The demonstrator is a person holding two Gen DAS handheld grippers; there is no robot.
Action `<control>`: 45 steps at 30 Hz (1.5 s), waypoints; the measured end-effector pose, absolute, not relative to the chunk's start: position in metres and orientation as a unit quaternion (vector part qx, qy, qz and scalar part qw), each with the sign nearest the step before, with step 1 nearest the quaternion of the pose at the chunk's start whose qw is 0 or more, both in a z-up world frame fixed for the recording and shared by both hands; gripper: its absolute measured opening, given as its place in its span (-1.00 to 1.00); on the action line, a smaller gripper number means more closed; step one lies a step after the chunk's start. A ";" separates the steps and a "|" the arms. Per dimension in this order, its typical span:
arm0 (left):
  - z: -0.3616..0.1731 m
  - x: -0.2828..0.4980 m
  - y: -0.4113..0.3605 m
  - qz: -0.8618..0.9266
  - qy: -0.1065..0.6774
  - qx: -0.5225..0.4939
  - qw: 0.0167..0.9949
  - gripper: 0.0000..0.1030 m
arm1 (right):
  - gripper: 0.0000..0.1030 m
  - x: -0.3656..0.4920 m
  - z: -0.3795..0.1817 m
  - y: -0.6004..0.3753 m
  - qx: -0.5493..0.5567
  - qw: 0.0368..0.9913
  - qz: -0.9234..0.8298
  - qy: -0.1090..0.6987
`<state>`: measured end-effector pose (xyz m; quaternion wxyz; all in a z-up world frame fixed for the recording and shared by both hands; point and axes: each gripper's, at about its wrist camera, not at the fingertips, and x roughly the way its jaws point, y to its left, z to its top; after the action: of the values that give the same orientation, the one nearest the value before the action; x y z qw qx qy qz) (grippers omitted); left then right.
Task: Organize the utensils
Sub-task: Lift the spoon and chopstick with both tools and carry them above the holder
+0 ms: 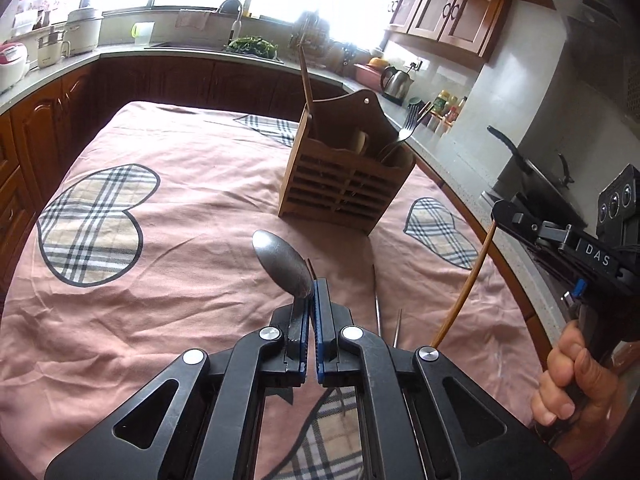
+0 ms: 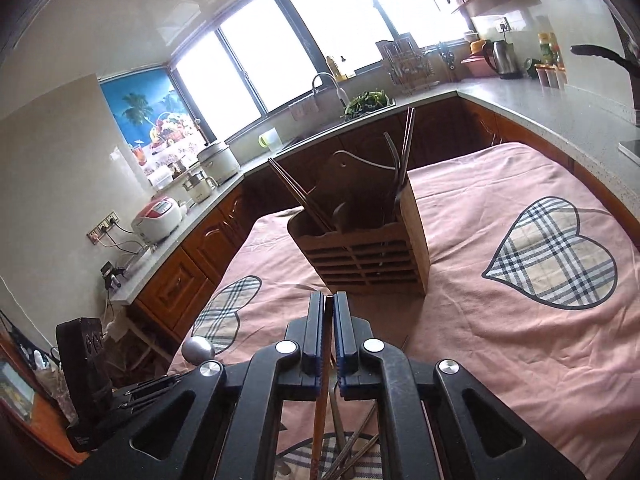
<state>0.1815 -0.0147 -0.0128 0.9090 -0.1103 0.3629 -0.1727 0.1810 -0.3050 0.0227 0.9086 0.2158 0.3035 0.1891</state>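
Steel spoon pinched in your left gripper, wooden chopstick clamped in your right gripper, both before the wooden caddy.

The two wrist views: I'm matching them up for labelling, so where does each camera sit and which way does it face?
Left wrist: behind the left gripper, shut on a spoon, facing the wooden caddy; the right gripper and hand show at right.
Right wrist: behind the right gripper, shut on a wooden chopstick, facing the caddy.
Shared: caddy, pink tablecloth, spoon.
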 end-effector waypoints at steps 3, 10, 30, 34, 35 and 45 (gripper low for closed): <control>-0.004 0.175 -0.013 -0.175 0.352 -0.113 0.913 -0.97 | -0.91 0.171 0.029 -0.305 0.216 0.911 0.192 0.296; 0.014 0.164 -0.007 -0.176 0.328 -0.114 0.921 -0.97 | -0.92 0.159 0.045 -0.306 0.214 0.917 0.196 0.272; 0.046 0.179 -0.012 -0.178 0.294 -0.104 0.933 -0.97 | -0.92 0.159 0.086 -0.328 0.202 0.945 0.163 0.197; 0.055 0.189 -0.013 -0.178 0.285 -0.102 0.936 -0.97 | -0.92 0.166 0.091 -0.334 0.204 0.948 0.155 0.187; 0.058 0.192 -0.013 -0.178 0.282 -0.102 0.937 -0.97 | -0.92 0.169 0.093 -0.336 0.204 0.949 0.152 0.183; 0.083 0.231 -0.021 -0.170 0.249 -0.100 0.948 -0.97 | -0.92 0.203 0.114 -0.350 0.202 0.960 0.131 0.146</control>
<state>0.2305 -0.0206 0.0830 0.9482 -0.0995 0.2489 -0.1703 0.2028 -0.3502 0.1141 0.9596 0.2022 0.1455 0.1309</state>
